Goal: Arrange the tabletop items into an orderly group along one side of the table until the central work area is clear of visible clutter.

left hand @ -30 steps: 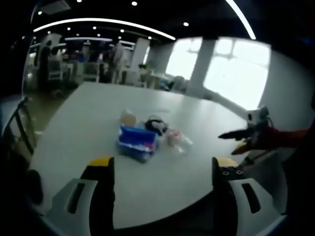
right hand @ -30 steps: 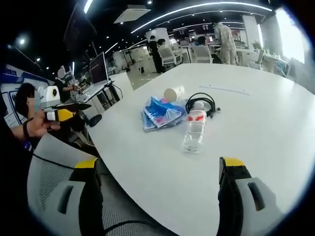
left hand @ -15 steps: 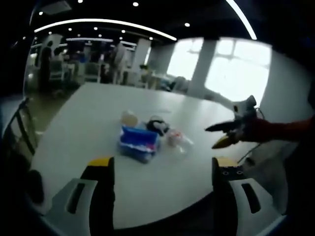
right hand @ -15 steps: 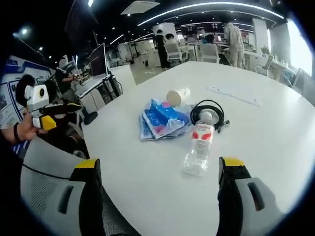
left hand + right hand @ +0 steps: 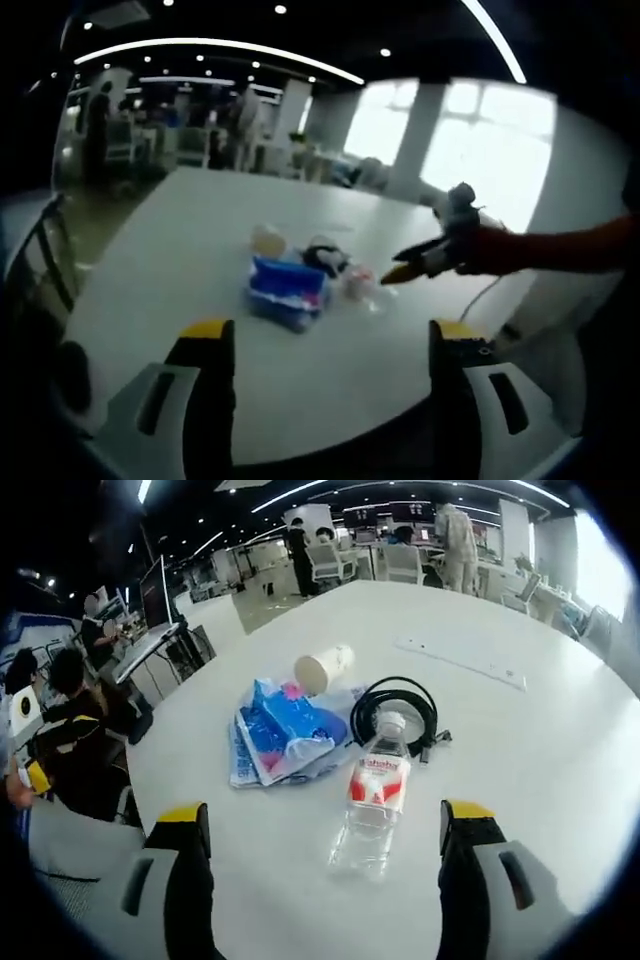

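Note:
A clear plastic bottle with a red label lies on its side on the white table, a little ahead of my open right gripper. Beyond the bottle lie a blue plastic bag, a tipped paper cup and a coiled black cable. In the left gripper view the same group sits mid-table: the blue bag, the cup, the cable and the bottle. My left gripper stands open near the table's edge. The right gripper comes in from the right, above the bottle.
A thin white strip lies farther back on the table. Chairs stand off the table's left edge. People sit at desks to the left in the right gripper view, and others stand in the far office.
My right gripper has moved forward over the table toward the bottle, so the items loom larger in its view. In the left gripper view it has travelled leftward. The left gripper has held still.

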Demonstrator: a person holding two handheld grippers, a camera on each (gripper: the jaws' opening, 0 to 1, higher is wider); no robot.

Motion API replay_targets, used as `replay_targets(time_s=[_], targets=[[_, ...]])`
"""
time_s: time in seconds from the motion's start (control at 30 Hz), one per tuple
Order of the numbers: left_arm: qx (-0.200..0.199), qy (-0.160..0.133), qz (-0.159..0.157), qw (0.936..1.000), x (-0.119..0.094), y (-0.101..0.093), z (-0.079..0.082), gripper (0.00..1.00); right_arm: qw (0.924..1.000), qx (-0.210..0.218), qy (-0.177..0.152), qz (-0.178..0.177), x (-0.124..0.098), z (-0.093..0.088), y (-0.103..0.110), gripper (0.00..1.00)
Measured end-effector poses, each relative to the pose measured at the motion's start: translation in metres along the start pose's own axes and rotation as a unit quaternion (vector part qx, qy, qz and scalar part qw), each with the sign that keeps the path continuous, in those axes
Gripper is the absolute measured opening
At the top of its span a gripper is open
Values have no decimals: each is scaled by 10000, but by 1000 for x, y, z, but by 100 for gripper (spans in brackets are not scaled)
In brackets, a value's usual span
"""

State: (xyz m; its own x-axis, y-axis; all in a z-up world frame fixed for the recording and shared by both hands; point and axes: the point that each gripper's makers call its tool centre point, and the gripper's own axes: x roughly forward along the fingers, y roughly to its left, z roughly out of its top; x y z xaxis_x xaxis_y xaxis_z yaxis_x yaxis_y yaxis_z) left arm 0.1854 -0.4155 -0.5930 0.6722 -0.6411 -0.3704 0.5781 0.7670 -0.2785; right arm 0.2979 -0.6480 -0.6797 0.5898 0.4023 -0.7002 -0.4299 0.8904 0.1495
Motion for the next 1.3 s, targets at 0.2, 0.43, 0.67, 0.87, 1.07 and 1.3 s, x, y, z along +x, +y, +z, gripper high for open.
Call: replay_targets(time_s=[0.2, 0.43, 0.67, 0.87, 1.07, 1.3], targets=[[-46, 22, 29, 10000, 0, 2, 0, 75, 9994, 48, 303, -171, 26, 3, -19, 93], [-85, 37, 48, 9999, -1, 4, -1, 75, 9974, 156, 666, -208, 48, -3, -31, 89], [-110, 122, 39, 9999, 0, 5, -3, 73, 9927, 283, 1120, -351, 67, -10, -45, 80], [-163, 135, 47, 9998, 0, 6, -4, 72, 9887, 489, 1356, -409, 76, -8, -50, 74], [-200, 176, 41, 9996, 1, 7, -6, 71, 9820, 1002, 1535, -463, 84, -15, -49, 56], [-258, 171, 94, 9995, 1, 11, -6, 69, 9787, 870, 1747, -644, 84, -20, -52, 41]])
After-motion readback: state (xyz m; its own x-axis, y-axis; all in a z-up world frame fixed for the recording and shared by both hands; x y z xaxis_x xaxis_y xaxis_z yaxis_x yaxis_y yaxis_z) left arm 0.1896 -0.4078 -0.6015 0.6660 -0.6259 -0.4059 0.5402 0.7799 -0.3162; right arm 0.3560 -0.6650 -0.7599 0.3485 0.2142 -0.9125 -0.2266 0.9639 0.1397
